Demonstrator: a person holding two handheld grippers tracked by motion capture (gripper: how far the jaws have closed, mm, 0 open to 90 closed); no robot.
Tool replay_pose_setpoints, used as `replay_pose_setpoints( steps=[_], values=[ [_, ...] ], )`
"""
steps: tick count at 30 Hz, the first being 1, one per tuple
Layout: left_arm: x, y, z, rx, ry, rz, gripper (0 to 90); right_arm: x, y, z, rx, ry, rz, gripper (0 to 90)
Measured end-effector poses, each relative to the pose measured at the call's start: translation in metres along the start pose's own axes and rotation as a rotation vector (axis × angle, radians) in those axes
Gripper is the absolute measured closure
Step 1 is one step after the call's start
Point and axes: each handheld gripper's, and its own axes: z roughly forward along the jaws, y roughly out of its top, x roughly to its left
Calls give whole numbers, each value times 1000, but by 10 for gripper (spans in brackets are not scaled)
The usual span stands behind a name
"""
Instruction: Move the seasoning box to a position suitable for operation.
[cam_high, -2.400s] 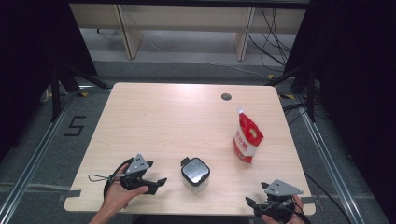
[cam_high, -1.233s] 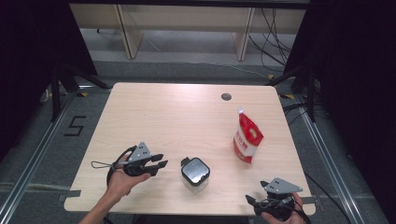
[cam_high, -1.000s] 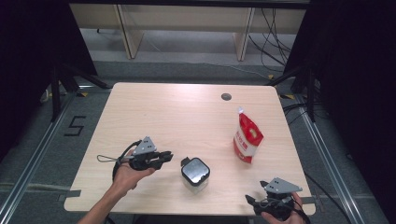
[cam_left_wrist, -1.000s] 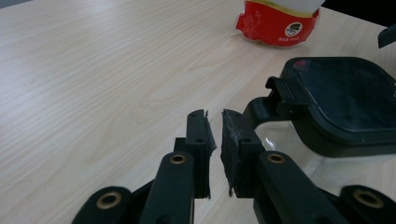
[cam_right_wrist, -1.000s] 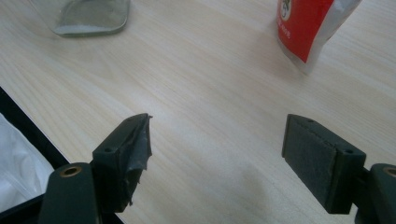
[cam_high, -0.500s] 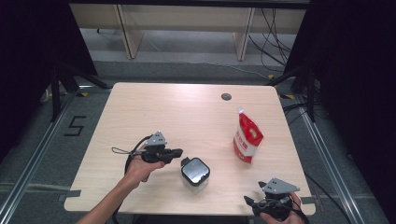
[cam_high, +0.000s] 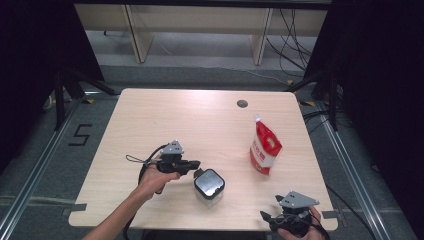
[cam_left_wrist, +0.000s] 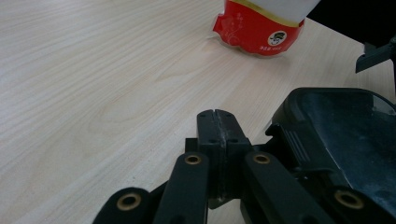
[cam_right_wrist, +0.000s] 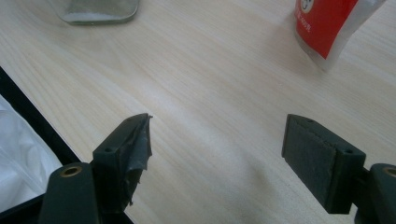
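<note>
While the left gripper (cam_high: 196, 164) is sitting right up against the lidded jar (cam_high: 209, 186), we are judging the job as barely begun: the jar is upright on the table (cam_high: 150, 115) with its dark lid (cam_left_wrist: 345, 140) on, and nothing is being lifted or gripped. In the left gripper view the two black jaws are pressed flat together with nothing between them, having just finished closing. Their tips (cam_left_wrist: 215, 122) are lying just beside the lid's edge, maybe touching it; we cannot tell. We are reading this as clenched fingers nudging or prodding the lid or its latch, not a grasp. Everything else is left to do: opening or moving the jar, and whatever the pouch is for.

We are holding the right gripper (cam_high: 272, 220) at the near edge of the table, well apart from the jar, its jaws spread wide and empty (cam_right_wrist: 215, 154). Beyond those open fingers the jar's glass base (cam_right_wrist: 98, 11) is showing to one side and the red-and-white pouch (cam_right_wrist: 327, 23) to the other.

The pouch (cam_high: 264, 149) is standing well beyond the left fingertips, past the jar. A small round hole (cam_high: 242, 104) is farther off near the far edge. Nothing is lying between either gripper and the jar; only the left gripper's trailing cable (cam_high: 137, 162) is looping behind the hand.
</note>
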Motion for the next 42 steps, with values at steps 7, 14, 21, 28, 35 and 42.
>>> replay_pose_setpoints(
  steps=[7, 14, 21, 28, 35, 42],
  values=[
    [-2, 2, 0, 3, 5, 6, 890, 2, 0, 0, 6, -2, 10, 250],
    [0, -1, 0, 20, 3, 11, 891, 2, 0, 1, 12, -1, 15, 250],
    [0, -4, -3, 26, -34, 16, 891, 1, -1, 2, 8, -1, -1, 250],
    [-4, -7, -7, 25, -46, 18, 891, 2, 0, 1, 11, 2, 11, 250],
    [-9, -11, -11, 35, -66, 29, 891, 4, 0, 1, 17, 6, 35, 250],
    [-18, -16, -15, 40, -90, 45, 889, 2, 0, 2, 14, 8, 7, 250]
  ],
)
